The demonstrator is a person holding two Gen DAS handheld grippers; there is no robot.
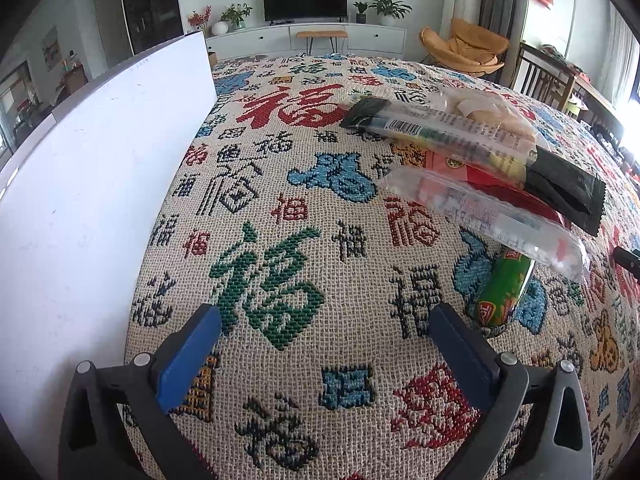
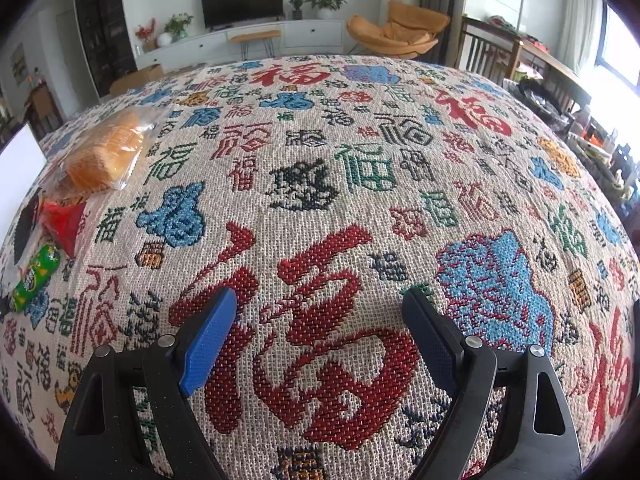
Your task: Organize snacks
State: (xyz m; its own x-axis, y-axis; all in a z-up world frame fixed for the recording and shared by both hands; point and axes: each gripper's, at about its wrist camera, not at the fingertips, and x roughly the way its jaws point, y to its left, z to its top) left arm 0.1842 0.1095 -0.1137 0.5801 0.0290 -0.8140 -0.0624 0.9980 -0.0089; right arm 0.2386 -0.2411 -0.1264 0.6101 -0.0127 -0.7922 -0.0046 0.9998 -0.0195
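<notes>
Both our left gripper (image 1: 326, 344) and right gripper (image 2: 320, 328) were released. The snack bags (image 1: 472, 160) looked light, crinkly; we'd pinch an edge gently.

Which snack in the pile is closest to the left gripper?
The green tube, lying just beyond the left gripper's right fingertip. The clear packets and the black-ended packet lie farther off.

Red packet (image 1: 472, 172) mostly buried under clear wrappers; green tube (image 1: 502, 292) top hidden; labels unreadable.
</notes>
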